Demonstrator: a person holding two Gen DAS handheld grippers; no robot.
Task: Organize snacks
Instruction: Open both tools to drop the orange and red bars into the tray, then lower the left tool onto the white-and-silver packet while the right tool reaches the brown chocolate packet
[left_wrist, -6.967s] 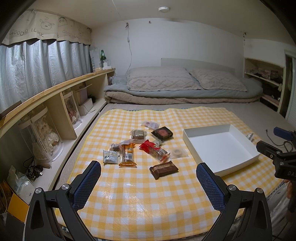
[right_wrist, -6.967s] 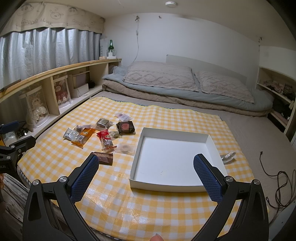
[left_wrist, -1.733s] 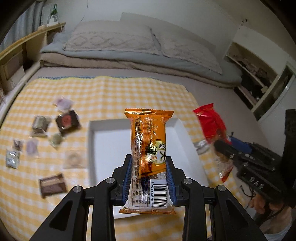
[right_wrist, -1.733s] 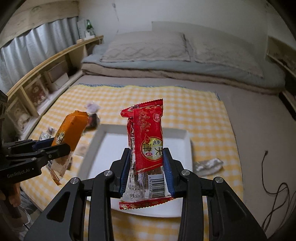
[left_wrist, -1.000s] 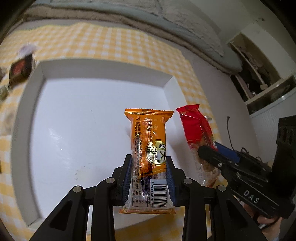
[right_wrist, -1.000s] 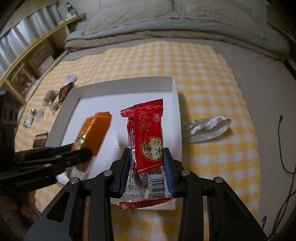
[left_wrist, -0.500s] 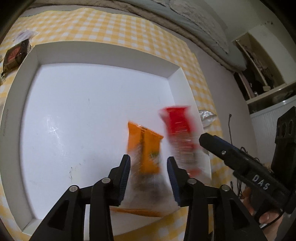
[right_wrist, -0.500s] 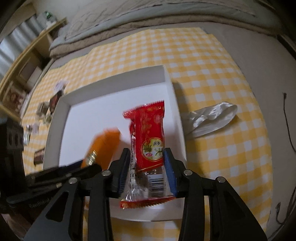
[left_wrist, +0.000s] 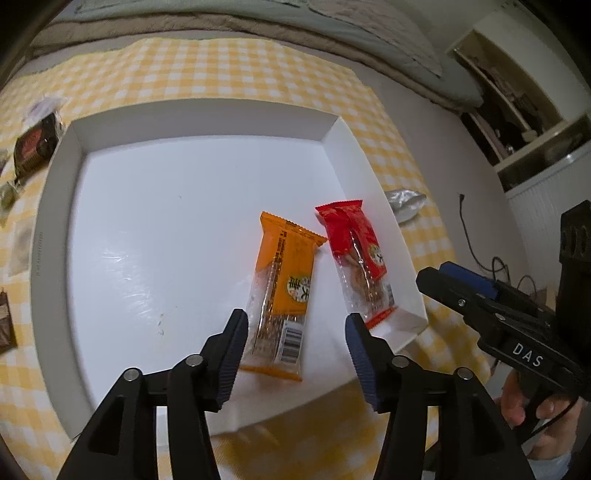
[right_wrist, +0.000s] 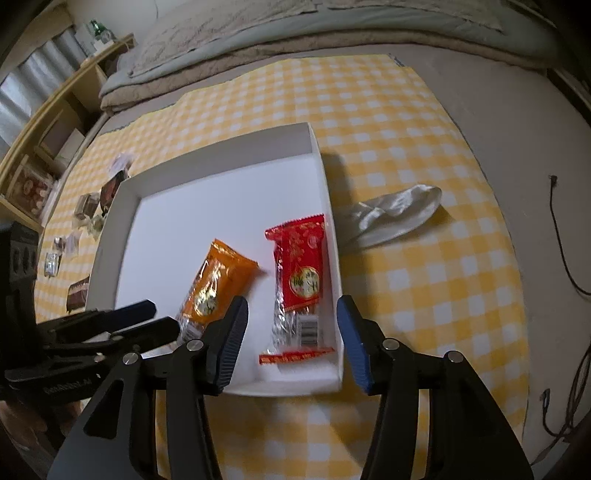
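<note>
Orange snack pack (left_wrist: 285, 295) and red snack pack (left_wrist: 356, 254) now lie flat, side by side, inside the white box (left_wrist: 55, 206) on the checked cloth (right_wrist: 424, 258); 1.0 s ago each was clamped upright. Left gripper (left_wrist: 295, 350) jaws apart, empty, above the orange pack. Right gripper (right_wrist: 290, 345) jaws apart, empty, over the red pack by the box's right wall.

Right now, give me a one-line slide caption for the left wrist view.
Open left gripper above the white tray, orange snack and red snack lying inside.
</note>
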